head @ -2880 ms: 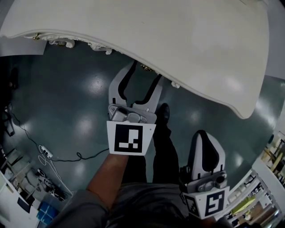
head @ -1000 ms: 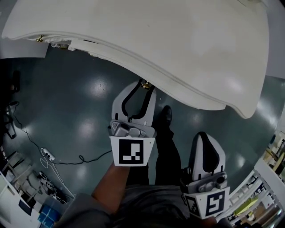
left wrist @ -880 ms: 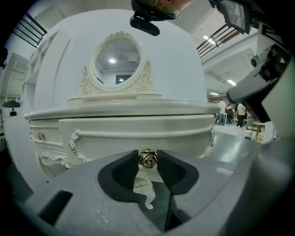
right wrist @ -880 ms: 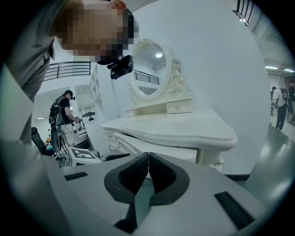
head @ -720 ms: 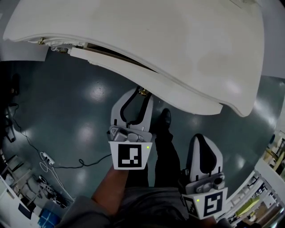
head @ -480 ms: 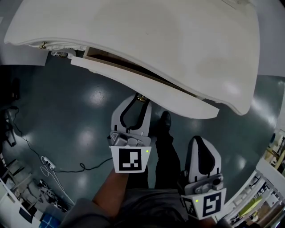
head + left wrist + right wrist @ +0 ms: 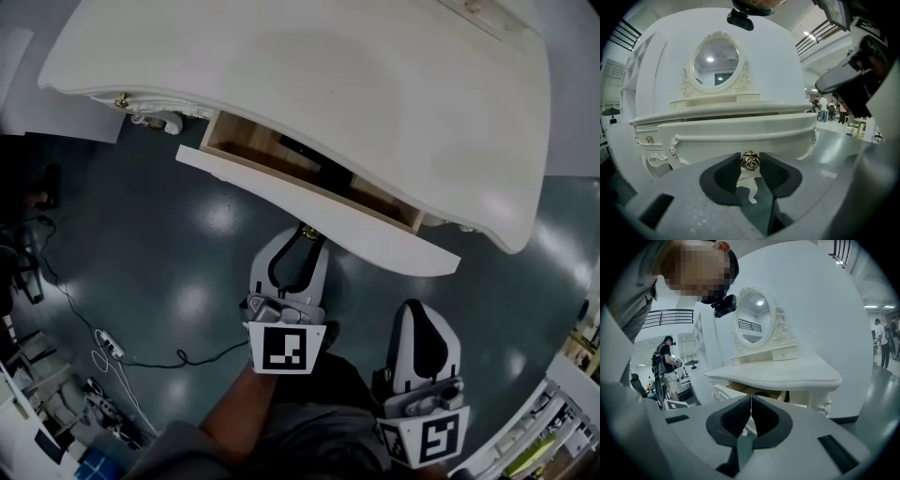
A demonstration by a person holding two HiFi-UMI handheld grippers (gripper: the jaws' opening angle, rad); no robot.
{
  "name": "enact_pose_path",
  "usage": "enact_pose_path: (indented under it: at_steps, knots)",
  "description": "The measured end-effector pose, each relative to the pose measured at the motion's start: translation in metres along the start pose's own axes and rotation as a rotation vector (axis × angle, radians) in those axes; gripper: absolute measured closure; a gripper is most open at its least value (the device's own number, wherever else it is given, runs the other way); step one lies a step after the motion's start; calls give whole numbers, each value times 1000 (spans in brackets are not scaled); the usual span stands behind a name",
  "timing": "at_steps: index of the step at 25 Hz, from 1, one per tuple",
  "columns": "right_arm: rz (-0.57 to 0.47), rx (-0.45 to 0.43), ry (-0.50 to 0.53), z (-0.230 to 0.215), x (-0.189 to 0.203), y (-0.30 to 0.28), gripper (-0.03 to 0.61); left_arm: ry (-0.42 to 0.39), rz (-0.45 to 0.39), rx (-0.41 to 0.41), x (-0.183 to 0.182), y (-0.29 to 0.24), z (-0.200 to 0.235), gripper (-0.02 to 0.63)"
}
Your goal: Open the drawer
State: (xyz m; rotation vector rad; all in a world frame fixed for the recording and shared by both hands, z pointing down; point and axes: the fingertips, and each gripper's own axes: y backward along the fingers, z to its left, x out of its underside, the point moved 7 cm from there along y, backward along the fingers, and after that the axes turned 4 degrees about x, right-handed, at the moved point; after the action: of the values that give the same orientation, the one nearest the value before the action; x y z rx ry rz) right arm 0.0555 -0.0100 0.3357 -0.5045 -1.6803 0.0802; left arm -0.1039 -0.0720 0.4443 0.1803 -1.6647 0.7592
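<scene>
A cream dressing table (image 7: 375,84) fills the top of the head view. Its curved drawer (image 7: 309,211) stands pulled out from under the top, wooden inside showing with a dark thing lying in it. My left gripper (image 7: 306,232) is shut on the drawer's gold knob (image 7: 750,160), which sits pinched between the black pads (image 7: 729,174). The drawer front (image 7: 736,136) spans the left gripper view. My right gripper (image 7: 419,323) hangs lower right, away from the drawer, its jaws shut on nothing (image 7: 750,413).
An oval mirror (image 7: 716,61) stands on the table top. A smaller left drawer with a gold knob (image 7: 648,138) stays closed. A power strip and cable (image 7: 108,347) lie on the grey floor at left. People stand far off in both gripper views.
The drawer has slid out from the table toward me, drawn by my left gripper on its knob; its wooden inside now shows. The right gripper drifted slightly back with me.
</scene>
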Motion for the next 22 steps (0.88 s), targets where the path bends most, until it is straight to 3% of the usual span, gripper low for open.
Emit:
enact_pose_path:
  at_steps: [9,22]
  knots:
    - [-14,21,-11,1,20,39,565,-9,-1,-32,10,25,-7,483]
    - [-3,3,-18,-11,12,44,565,-22,12,-58,9,24,-9,483]
